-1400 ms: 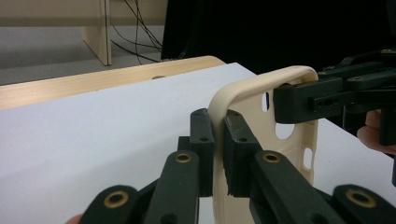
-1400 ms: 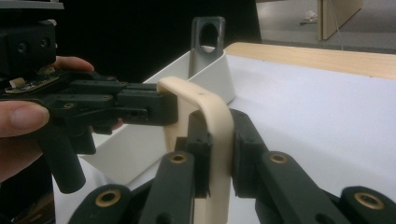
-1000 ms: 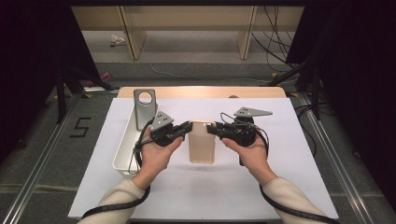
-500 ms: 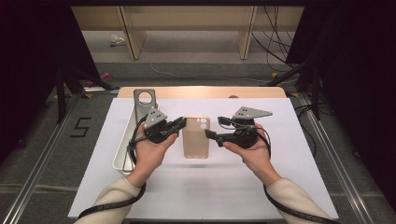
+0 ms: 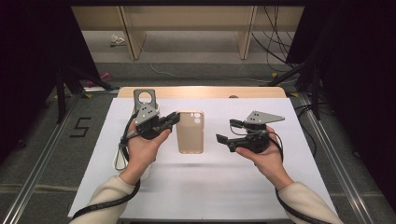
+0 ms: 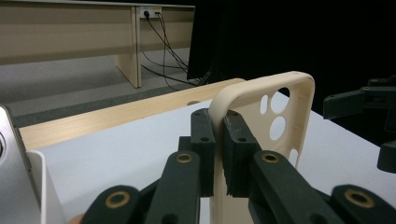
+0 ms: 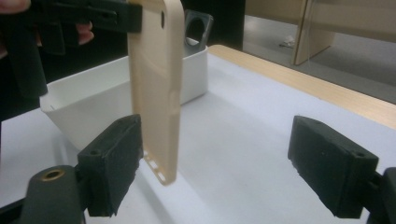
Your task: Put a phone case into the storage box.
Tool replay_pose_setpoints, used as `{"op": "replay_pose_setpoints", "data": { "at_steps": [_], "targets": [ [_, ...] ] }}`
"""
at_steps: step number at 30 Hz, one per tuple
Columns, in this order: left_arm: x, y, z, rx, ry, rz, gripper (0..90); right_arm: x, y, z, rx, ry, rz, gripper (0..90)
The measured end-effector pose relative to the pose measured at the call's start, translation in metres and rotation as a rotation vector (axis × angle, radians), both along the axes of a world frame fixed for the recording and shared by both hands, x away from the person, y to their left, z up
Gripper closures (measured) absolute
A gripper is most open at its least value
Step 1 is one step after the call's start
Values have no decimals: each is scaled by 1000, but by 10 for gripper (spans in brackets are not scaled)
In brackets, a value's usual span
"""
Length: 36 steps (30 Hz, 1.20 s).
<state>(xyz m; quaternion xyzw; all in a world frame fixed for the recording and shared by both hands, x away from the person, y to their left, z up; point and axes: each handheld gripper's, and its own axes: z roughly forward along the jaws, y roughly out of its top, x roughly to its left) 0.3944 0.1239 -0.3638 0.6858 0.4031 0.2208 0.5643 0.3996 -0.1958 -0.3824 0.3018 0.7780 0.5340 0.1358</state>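
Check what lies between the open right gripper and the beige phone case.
Nothing: in the high view, bare white table cover separates right gripper from beige phone case.

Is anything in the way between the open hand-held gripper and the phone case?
Nothing visible is. The right hand-held gripper, whose jaws have just been opening, sits beside the beige phone case with only bare white table cover between them. The left hand-held gripper holds the case by its edge, lifted.
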Motion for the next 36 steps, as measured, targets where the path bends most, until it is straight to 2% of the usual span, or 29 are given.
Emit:
{"op": "replay_pose_setpoints", "data": {
  "at_steps": [2,6,11,18,31,36],
  "targets": [
    [0,2,2,2,-4,2,840,-2,-3,-1,-6,-1,-5,160],
    [0,5,5,-1,-10,5,840,-7,-11,-4,-25,-10,-8,158],
    [0,10,10,-4,-21,1,840,-11,-21,-8,-37,-1,-21,158],
    [1,19,16,1,-27,-8,840,-13,-30,-12,-39,11,-33,158],
    [5,43,30,3,-48,13,840,-19,-41,-14,-40,16,-50,158],
    [6,49,33,-4,-55,7,840,-20,-43,-15,-42,16,-56,158]
  ]
}}
